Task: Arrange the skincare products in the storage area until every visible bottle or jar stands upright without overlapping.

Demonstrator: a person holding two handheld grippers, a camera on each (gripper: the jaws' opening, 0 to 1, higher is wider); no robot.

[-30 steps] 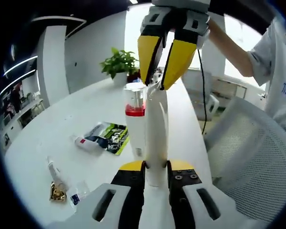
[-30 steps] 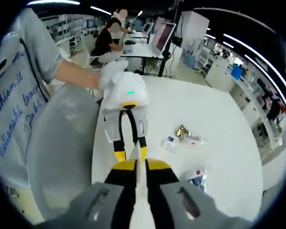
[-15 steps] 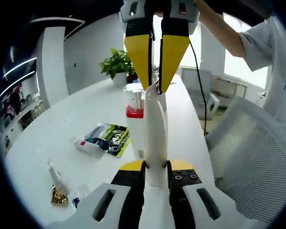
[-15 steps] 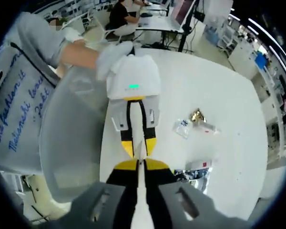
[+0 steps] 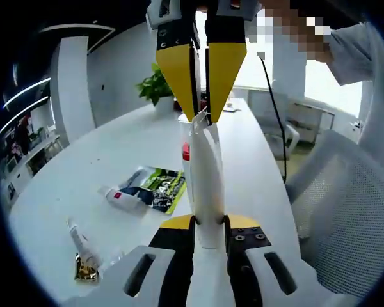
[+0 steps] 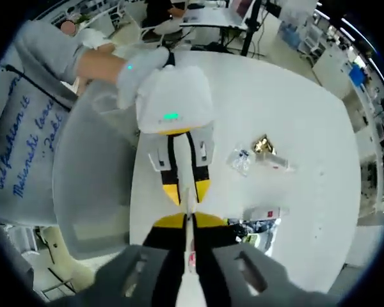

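Note:
My left gripper (image 5: 208, 224) is shut on the lower part of a long white tube (image 5: 205, 166), held off the table. The right gripper (image 5: 201, 112) comes in from the top with its yellow fingers (image 5: 178, 77) closed on the tube's flat crimped end. A bottle with a red band (image 5: 186, 153) stands on the white table (image 5: 109, 153) right behind the tube, mostly hidden. In the right gripper view my right gripper (image 6: 187, 220) pinches the thin edge of the white tube (image 6: 188, 208), and the left gripper (image 6: 185, 192) faces it.
A small tube with a red label (image 5: 125, 197) lies beside a green and black packet (image 5: 157, 185). A thin tube (image 5: 80, 233) and gold foil piece (image 5: 84, 270) lie near the front. A potted plant (image 5: 157, 86) stands far back. A mesh chair (image 5: 345, 211) is at the right.
The right gripper has come closer over the tube's end, keeping its hold. The tube has shifted across the red-banded bottle, which is now mostly covered. Both views have moved.

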